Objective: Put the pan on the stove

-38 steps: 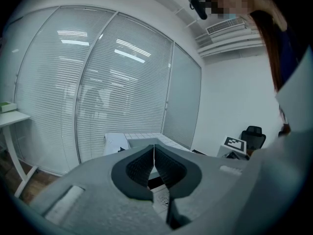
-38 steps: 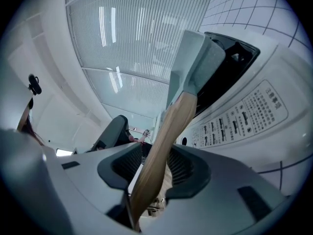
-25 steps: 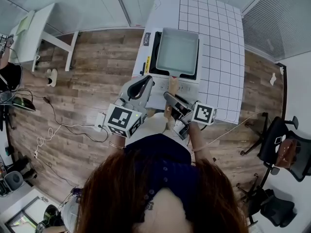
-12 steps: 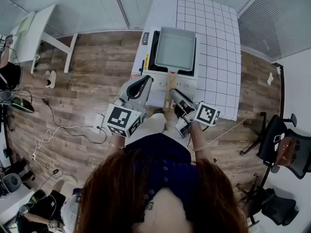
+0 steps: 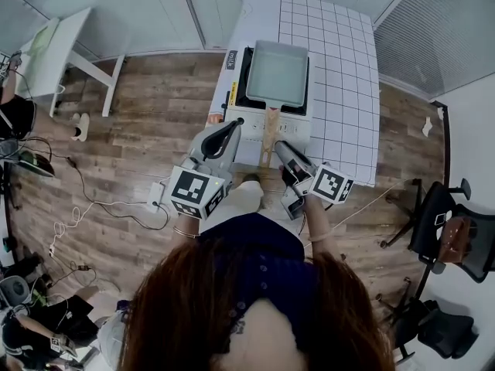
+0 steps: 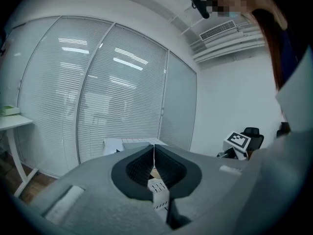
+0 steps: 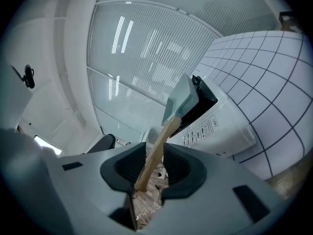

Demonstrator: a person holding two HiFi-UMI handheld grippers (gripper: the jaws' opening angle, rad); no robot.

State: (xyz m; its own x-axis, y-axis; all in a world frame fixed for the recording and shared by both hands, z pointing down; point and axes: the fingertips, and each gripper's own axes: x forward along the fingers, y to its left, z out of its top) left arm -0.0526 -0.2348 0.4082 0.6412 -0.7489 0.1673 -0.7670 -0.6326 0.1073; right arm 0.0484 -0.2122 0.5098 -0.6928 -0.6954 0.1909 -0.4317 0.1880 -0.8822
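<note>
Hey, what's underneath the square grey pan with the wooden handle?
The square grey pan sits on the black top of the white tabletop stove. The pan covers the burner, so it cannot be seen.

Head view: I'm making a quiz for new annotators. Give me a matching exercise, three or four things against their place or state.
Things:
1 pan
2 stove
3 wooden handle
4 left hand-held gripper

Places or states:
A jaws together, nothing between
B on the grid-marked table
C on the stove
D juts from the pan past the stove's front

Pairs: 1-C; 2-B; 3-D; 4-A
</note>
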